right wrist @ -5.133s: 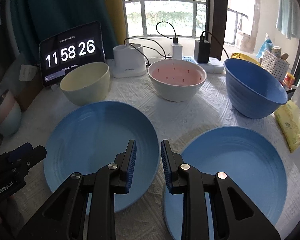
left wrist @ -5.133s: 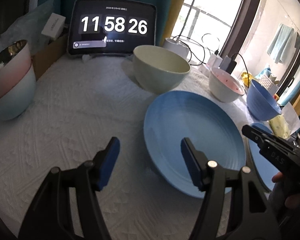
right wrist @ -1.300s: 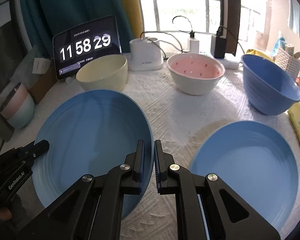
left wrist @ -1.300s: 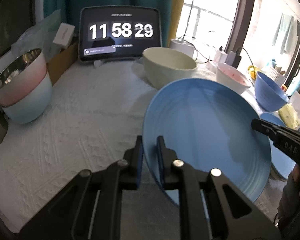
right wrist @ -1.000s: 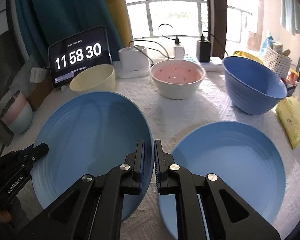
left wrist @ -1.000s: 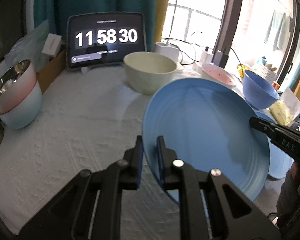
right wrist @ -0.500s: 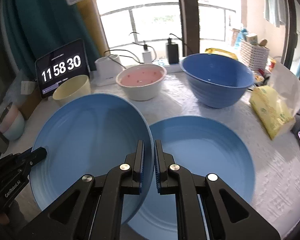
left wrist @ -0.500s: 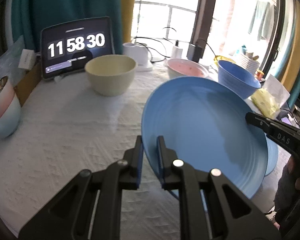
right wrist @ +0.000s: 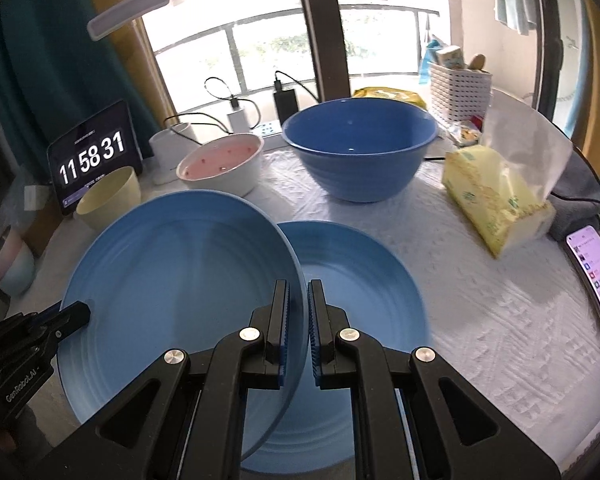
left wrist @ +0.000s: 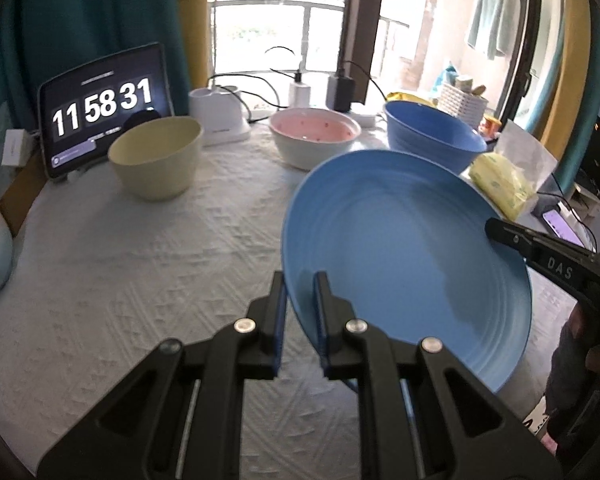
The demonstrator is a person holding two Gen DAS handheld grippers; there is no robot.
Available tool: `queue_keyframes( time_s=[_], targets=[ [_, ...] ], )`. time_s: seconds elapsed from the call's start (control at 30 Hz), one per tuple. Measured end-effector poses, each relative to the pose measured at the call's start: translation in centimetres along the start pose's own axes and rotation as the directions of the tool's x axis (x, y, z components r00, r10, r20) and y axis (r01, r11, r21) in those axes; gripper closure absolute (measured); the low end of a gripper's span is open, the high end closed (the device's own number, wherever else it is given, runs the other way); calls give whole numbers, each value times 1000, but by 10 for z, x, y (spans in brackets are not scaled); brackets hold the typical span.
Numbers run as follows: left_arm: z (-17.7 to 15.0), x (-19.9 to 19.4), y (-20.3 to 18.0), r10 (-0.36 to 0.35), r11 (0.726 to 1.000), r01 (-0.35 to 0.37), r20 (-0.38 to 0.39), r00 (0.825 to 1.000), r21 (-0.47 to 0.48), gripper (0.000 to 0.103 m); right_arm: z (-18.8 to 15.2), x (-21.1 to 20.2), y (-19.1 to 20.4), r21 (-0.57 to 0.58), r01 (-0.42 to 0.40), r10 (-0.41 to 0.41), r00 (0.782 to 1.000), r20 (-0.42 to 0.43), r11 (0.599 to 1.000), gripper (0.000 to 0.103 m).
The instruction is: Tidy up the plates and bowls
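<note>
- Right wrist view: right gripper (right wrist: 298,320) clamped on the near right rim of the lifted blue plate (right wrist: 180,280); jaws nearly together with only the thin rim between them.
- Left wrist view: left gripper (left wrist: 300,308) clamped the same way on the opposite rim of that plate (left wrist: 400,248). Both grippers share the one plate.
- Lifted plate is off the tabletop (right wrist: 480,300), tilted, and partly overlaps the second blue plate (right wrist: 360,280), which lies flat on the white textured cloth to its right.
- Far side of the tabletop: cream bowl (left wrist: 156,156) at left, pink-lined white bowl (left wrist: 314,142) in the middle, big blue bowl (right wrist: 358,148) at right. None is touched.
- Far left: tablet clock (left wrist: 100,108). Stacked pink and pale-blue bowls (right wrist: 8,260) sit at the left edge.
- Right of the plates: yellow tissue pack (right wrist: 496,200); phone (right wrist: 596,280) at the right edge.
- Handling, judged: the plate looks rigid and smooth, and breakable if ceramic, though the material cannot be told. The rim is thin and probably slick, so a pinch from one side would let it swing; opposite-rim grips suit it better.
- Step, judged: stacking the lifted plate on the flat one. It needs levelling and centring before release.
- Risk, judged: the rim slips from the pads, or the edge knocks the lower plate.
</note>
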State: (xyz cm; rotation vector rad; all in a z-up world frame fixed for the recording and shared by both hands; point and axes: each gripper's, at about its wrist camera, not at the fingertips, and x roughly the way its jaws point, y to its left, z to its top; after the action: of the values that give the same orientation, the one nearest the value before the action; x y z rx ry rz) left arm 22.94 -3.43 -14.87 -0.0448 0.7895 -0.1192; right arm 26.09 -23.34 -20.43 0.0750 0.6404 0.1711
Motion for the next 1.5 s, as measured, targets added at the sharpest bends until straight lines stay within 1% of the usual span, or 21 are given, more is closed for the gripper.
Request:
queue_keyframes(
  time_s=[0.37,0.7,0.97,1.1,1.3,1.43,1.5],
  targets=[
    [5,15,-36,-31,998,32,-31,999,50,89,-4,-2,-37,48,28,-28,1000,2,998,93],
    [10,29,-56,-43,996,47,-59,997,74,89,-2,0,-64,71,44,-44,999,-1,997,93],
    [10,36,-63,-41,995,47,-74,996,86,88,1,-1,-71,71,48,-49,999,12,996,92],
    [10,42,-64,-37,996,44,-92,995,78,87,1,1,-72,69,49,-49,999,11,996,91],
    [11,47,-67,-29,996,38,-108,994,78,84,3,2,-75,81,46,-46,999,-1,996,91],
    [10,54,-69,-29,996,40,-140,990,78,80,4,3,-76,80,43,-43,999,-10,996,91],
    [10,55,-69,-31,997,42,-145,989,72,78,4,5,-76,85,48,-46,999,-26,995,89]
  ],
)
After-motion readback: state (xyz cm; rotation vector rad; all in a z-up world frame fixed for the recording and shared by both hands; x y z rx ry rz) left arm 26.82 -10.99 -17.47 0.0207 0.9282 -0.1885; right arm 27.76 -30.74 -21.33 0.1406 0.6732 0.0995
